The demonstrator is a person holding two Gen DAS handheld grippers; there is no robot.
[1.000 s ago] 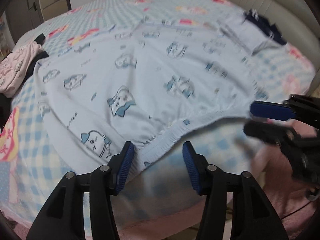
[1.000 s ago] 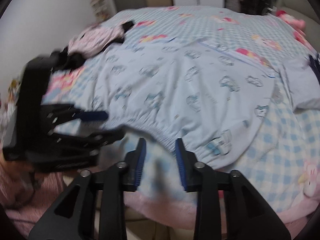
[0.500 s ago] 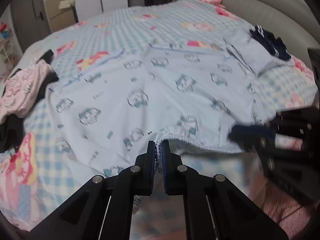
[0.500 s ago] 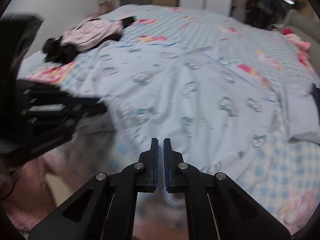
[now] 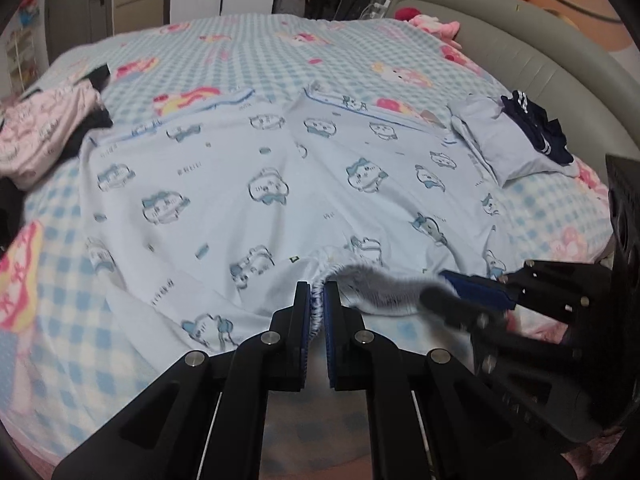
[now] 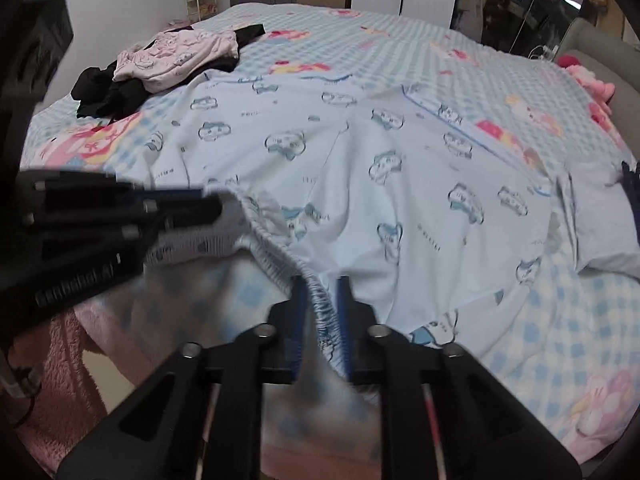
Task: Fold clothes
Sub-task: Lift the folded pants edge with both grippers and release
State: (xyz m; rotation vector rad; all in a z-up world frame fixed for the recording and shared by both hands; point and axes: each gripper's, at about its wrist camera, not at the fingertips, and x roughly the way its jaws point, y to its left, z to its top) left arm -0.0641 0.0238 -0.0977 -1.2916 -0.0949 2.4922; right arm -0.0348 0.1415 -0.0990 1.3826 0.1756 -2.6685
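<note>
Jaws of both grippers pinch the pajama shorts (image 5: 280, 184) waistband, apparently blurred.

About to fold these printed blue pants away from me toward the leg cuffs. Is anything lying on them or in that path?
Nothing visible lies on the pants. The pink garment sits off one side, the folded blue piece off the other. Both grippers, left and right, already pinch the waistband.
</note>
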